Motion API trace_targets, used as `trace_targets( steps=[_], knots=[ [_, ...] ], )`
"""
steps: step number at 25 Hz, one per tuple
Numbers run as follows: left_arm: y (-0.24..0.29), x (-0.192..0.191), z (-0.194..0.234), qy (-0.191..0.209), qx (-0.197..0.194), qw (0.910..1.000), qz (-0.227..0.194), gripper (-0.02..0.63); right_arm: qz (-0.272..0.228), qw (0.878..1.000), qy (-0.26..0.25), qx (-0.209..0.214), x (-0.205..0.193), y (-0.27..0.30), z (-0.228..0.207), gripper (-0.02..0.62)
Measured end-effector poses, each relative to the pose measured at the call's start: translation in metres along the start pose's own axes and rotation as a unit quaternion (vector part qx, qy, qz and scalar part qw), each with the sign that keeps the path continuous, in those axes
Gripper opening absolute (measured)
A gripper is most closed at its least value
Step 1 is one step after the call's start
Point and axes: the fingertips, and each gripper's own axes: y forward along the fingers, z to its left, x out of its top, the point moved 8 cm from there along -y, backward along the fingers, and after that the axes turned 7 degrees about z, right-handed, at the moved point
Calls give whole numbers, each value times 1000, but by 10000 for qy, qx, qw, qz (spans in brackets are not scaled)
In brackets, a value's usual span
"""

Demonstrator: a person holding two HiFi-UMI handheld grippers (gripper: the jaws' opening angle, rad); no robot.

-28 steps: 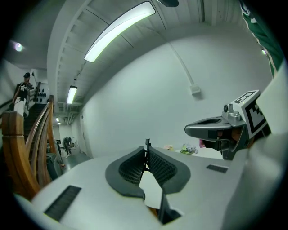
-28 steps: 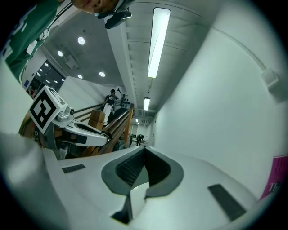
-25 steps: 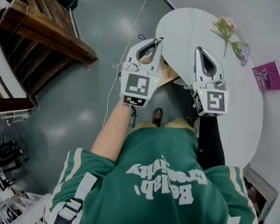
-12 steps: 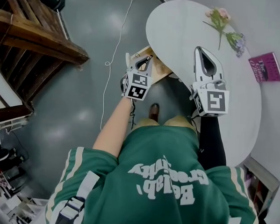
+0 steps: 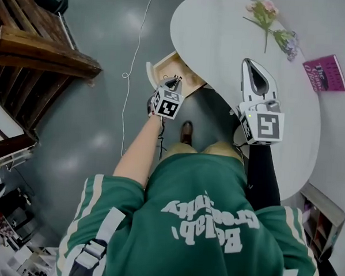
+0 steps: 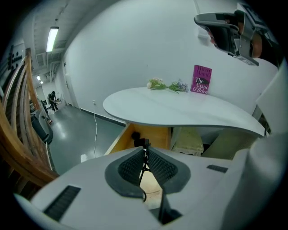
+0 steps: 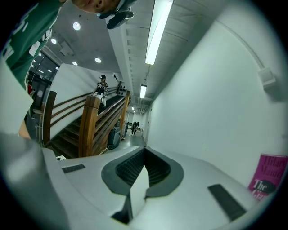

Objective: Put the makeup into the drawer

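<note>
A wooden drawer point(image 5: 165, 64) stands pulled out from under the white table point(image 5: 224, 33). My left gripper point(image 5: 175, 81) hangs low just in front of it, tilted down toward its open top. In the left gripper view the left gripper point(image 6: 145, 150) is shut on a thin black makeup stick point(image 6: 145, 158) pinched between the pads. The drawer point(image 6: 118, 140) lies straight ahead with dark items point(image 6: 137, 140) at its back. My right gripper point(image 5: 250, 62) hovers over the table's near edge, shut with nothing in it; the right gripper point(image 7: 144, 155) faces a bare white wall.
A pink book point(image 5: 324, 73) and a sprig of flowers point(image 5: 269, 23) lie on the far side of the table. A wooden staircase point(image 5: 39, 47) stands at the left, a white cable point(image 5: 132, 57) trails on the grey floor, and the person's shoe point(image 5: 186, 131) is under the table edge.
My left gripper has dropped from table height down to the drawer's front, tipping downward, still shut on the black stick. The right gripper has hardly moved.
</note>
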Motion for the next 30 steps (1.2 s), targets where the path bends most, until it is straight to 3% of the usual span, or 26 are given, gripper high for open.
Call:
trace_targets(
  steps=[8, 19, 20, 22, 30],
  knots=[
    [14, -29, -5, -5, -99, 9992, 385, 40, 113, 9999, -40, -43, -7, -8, -1, 9],
    [15, -28, -3, 12, -116, 9994, 311, 41, 113, 9999, -60, -101, -6, -13, 1, 9],
    [15, -28, -3, 16, -141, 9995, 290, 61, 111, 9999, -60, -104, -6, -14, 1, 9],
    [16, -28, -3, 20, -169, 9995, 280, 163, 112, 9999, -59, -109, -6, -15, 2, 9],
    [15, -31, -3, 37, -173, 9993, 326, 166, 90, 9999, -57, -132, -5, -16, 5, 9]
  ],
)
